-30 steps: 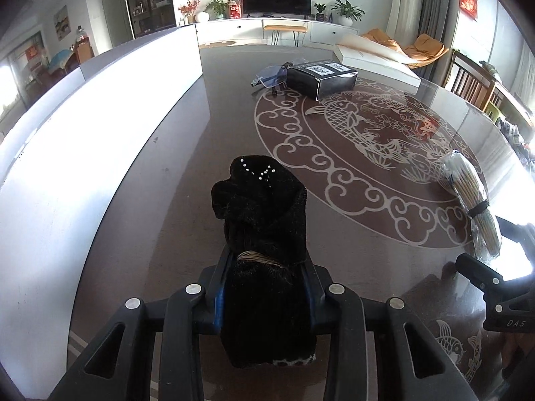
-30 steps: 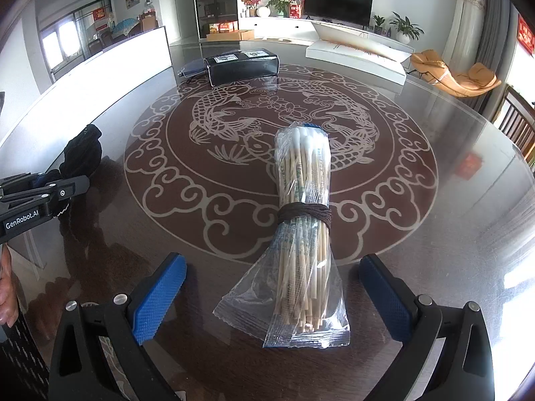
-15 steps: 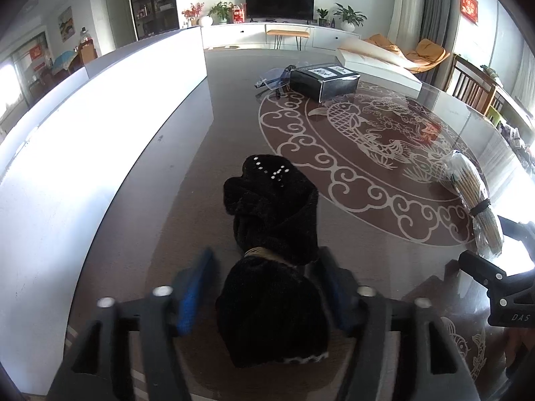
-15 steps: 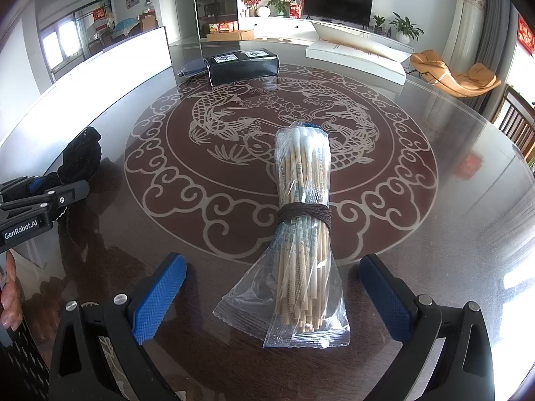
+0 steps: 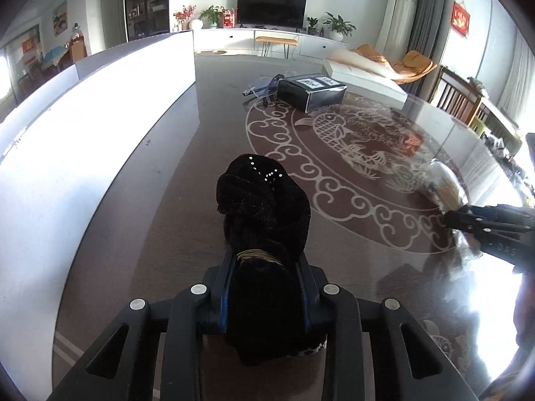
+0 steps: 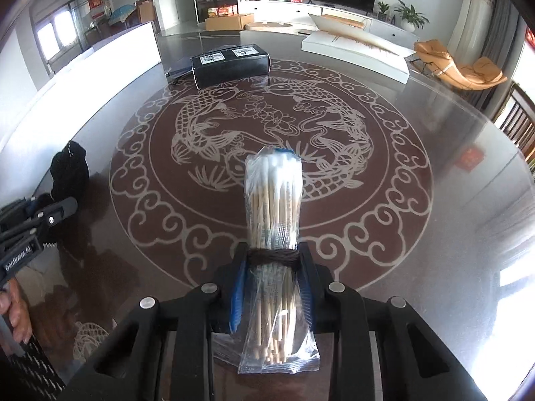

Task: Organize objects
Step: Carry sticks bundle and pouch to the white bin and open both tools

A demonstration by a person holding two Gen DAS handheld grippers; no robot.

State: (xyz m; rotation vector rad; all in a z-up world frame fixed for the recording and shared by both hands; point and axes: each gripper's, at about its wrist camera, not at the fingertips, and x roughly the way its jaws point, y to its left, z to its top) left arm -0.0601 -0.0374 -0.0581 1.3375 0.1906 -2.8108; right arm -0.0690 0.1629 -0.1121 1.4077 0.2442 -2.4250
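Soft black velvet pouch [image 5: 264, 234] is pinched by the left gripper [image 5: 265, 287]; the light, crinkly bagged cotton swabs [image 6: 272, 230] were just clamped by the right gripper [image 6: 272, 287] at their tie, short of the black rectangular box [image 6: 230, 65].

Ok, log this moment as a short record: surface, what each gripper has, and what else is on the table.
surface: glass-topped table with a fish and cloud pattern
left gripper: jaws just closed, shut on the black cloth bundle, pads beside its tan band
right gripper: jaws just closed, shut on the bag of cotton swabs, pads at its dark tie
far side: black box with two white labels
beside the box: clear plastic item, kind unclear
left edge: long white panel
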